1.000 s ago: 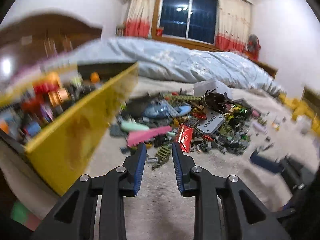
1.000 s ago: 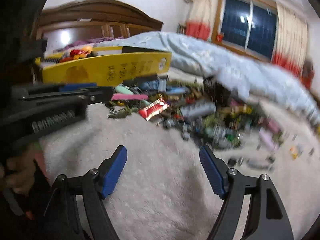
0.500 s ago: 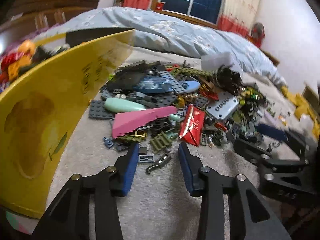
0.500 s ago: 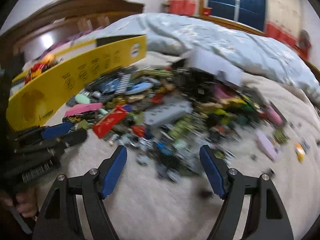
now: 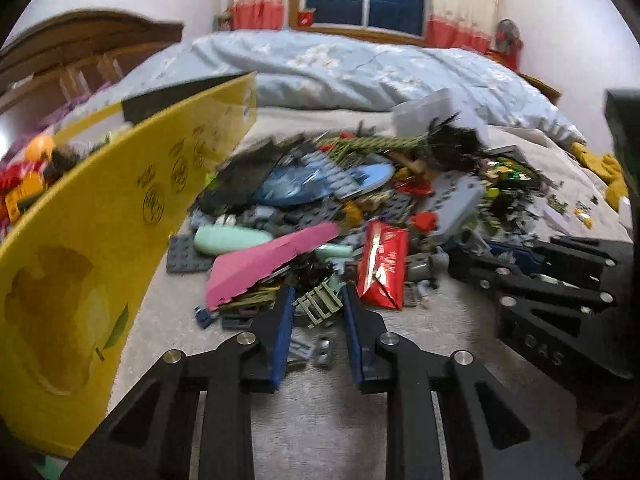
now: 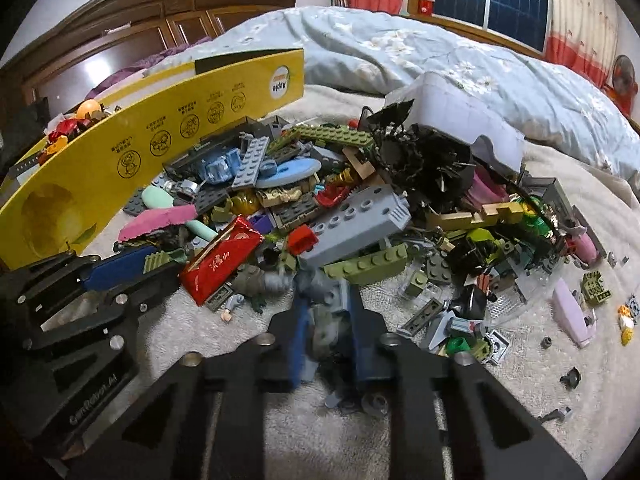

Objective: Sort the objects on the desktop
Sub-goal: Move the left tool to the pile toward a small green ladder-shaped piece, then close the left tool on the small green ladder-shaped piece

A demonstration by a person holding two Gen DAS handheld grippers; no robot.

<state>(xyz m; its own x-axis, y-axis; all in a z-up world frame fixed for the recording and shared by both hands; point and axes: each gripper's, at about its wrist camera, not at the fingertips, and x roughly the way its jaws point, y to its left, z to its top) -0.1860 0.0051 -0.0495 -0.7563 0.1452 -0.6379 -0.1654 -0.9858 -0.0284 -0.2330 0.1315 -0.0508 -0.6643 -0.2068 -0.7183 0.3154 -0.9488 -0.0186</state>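
**Both grippers close at the near edge of the brick pile on the bed**

A large pile of building bricks (image 6: 360, 216) lies on the beige blanket (image 6: 304, 432) of the bed, in front of a light blue quilt (image 6: 440, 52). At the left side of the pile stands a yellow cardboard box (image 6: 132, 140) with small toys inside.

The left gripper (image 5: 318, 312) points down at the near left edge of the pile. Its jaws are closing, and a small olive fence piece (image 5: 320, 304) lies between the blue pads; the pads do not seem to press it. Just beyond it are a pink wedge piece (image 5: 272, 264) and a red foil packet (image 5: 384, 268).

The right gripper (image 6: 326, 320) is at the near middle edge of the pile. Its jaws are closing, and a grey figure-like piece (image 6: 324, 300) sits between the pads. This part is blurred, so a firm grip cannot be confirmed. Right behind it lie a long grey brick (image 6: 356, 228) and an olive brick (image 6: 368, 266).

Some loose pieces, among them a lilac piece (image 6: 572, 312), are scattered toward the right edge of the blanket.
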